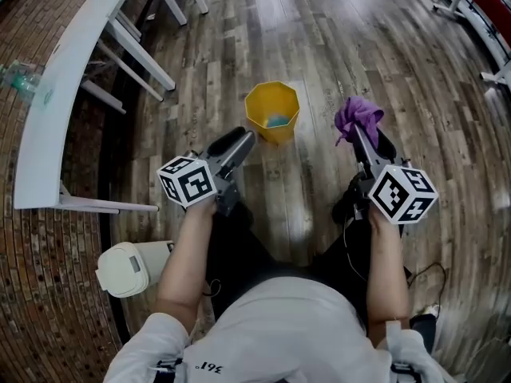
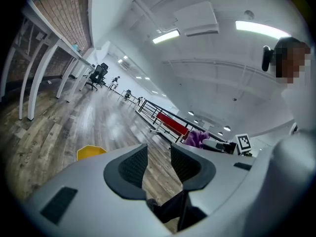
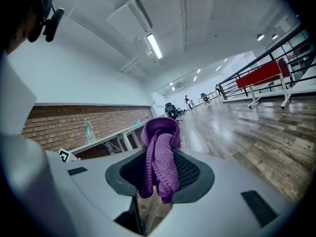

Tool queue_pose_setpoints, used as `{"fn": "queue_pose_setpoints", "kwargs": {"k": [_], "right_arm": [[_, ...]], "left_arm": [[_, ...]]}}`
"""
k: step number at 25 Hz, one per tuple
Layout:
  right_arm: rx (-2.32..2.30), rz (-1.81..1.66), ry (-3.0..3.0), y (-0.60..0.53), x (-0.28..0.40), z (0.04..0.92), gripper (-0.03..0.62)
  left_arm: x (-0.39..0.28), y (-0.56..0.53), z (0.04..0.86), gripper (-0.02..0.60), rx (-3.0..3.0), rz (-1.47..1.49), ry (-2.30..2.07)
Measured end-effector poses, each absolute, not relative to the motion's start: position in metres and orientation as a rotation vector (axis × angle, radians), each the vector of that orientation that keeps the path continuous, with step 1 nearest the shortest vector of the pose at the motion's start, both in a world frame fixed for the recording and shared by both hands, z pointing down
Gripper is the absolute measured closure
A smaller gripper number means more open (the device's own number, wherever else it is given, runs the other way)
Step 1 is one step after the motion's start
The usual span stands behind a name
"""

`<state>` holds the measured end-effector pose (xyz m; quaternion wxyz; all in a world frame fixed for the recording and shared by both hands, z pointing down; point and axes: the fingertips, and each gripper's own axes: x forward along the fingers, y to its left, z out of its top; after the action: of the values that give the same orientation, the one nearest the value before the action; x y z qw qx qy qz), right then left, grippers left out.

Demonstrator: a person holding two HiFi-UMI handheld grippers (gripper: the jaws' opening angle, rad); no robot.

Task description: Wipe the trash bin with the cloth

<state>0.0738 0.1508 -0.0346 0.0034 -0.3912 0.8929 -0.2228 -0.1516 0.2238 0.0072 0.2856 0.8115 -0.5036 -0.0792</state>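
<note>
Two grippers hang over the plank floor (image 1: 319,38), one in each of the person's hands. The left gripper (image 1: 243,139) has its jaws apart with nothing between them; in the left gripper view (image 2: 157,163) only floorboards show through the gap. The right gripper (image 1: 356,134) is clamped on a purple knitted cloth (image 1: 357,115). In the right gripper view (image 3: 160,174) the cloth (image 3: 159,154) is pinched between the pads, with a rounded bunch standing out past the jaw tips.

The yellow trash bin (image 1: 281,132) stands upright on the floor ahead of the person, between the two grippers and nearer the left one, touching neither. Something small and blue lies inside it. Its top edge also shows low in the left gripper view (image 2: 90,152).

The bin looks like thin, light plastic with smooth faceted walls, so it will likely slide or tip on the polished boards under a sideways push. The rim is the sensible place for the empty left gripper to pinch and steady it. The cloth is soft and limp, and the bunch beyond the jaws is the part to press against the wall.
</note>
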Motion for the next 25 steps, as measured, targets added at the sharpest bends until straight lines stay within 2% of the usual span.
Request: {"fn": "queue_pose_setpoints", "kwargs": {"k": [18,25], "right_arm": [[-1.195,-0.880,2.770,0.065,0.055,-0.021,0.469],[-1.155,-0.938,2.816,0.037,0.020,0.000,0.469]], "left_arm": [[-0.154,0.141,0.033,0.433,2.145,-0.043,-1.321],[-0.159,0.131,0.070,0.433,2.131,0.130,-1.300]]}}
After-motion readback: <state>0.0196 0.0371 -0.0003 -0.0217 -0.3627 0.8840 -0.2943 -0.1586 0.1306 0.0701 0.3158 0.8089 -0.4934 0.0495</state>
